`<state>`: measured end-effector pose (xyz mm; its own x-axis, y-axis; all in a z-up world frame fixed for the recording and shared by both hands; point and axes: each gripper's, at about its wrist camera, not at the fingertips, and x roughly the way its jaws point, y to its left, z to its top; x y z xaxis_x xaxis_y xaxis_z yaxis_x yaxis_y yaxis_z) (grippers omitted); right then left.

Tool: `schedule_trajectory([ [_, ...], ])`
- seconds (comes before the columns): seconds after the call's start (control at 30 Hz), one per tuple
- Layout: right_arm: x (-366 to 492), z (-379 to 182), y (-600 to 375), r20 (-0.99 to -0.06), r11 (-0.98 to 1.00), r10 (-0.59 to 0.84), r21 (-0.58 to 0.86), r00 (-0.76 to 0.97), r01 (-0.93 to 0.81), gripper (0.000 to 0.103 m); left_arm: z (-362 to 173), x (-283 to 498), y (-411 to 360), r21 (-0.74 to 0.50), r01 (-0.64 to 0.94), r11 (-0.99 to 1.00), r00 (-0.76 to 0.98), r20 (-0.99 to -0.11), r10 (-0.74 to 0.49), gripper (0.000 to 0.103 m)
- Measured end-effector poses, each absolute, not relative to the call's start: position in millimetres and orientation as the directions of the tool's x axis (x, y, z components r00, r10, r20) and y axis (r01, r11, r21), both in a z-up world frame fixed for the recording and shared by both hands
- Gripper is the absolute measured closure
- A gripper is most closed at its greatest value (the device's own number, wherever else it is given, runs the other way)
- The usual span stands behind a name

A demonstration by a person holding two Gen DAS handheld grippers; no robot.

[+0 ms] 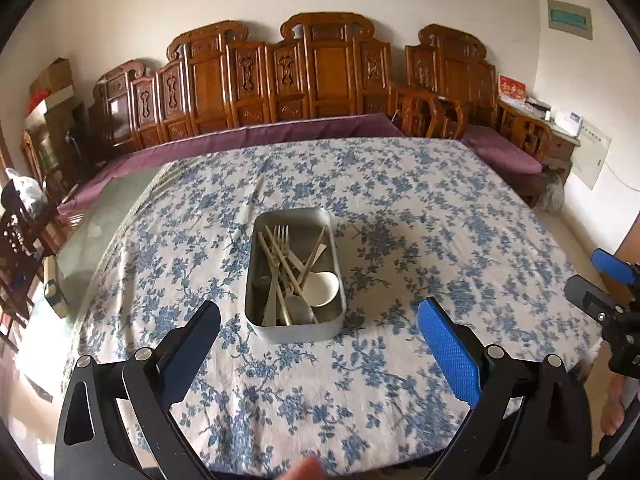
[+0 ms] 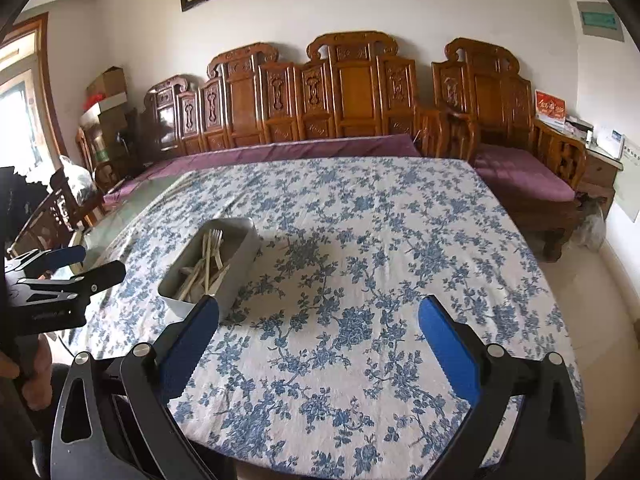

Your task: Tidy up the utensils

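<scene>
- Left gripper (image 1: 319,334): fingers spread wide, empty, above the tabletop (image 1: 400,208).
- Metal tray (image 1: 256,280), centre: fork (image 1: 282,236), chopsticks, spoons already inside.
- Right gripper (image 2: 319,334): fingers spread, empty.
- Task looks finished; lift clear without nudging tray.

The right gripper (image 2: 319,322) hangs wide open and empty over the floral tablecloth (image 2: 360,240); the utensil tray (image 2: 244,258) sits at ten o'clock

We are seeing soft daylight entering from the window (image 2: 16,92) at left, a faint shadow falling on the tablecloth (image 1: 384,240), fisheye bending and darkening all 4 corners, slight blur throughout.
</scene>
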<state>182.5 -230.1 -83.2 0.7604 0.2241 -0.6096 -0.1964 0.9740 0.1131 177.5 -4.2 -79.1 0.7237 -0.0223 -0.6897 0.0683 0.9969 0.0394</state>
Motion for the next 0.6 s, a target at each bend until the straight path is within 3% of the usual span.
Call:
schedule_trajectory([
  [0.6, 111, 16, -239, -0.417, 0.976, 0.218, 0.099, 0.883, -0.194, 0.003, 13, 101, -16, 0.027, 0.058, 0.998, 0.856, -0.515, -0.036, 0.008],
])
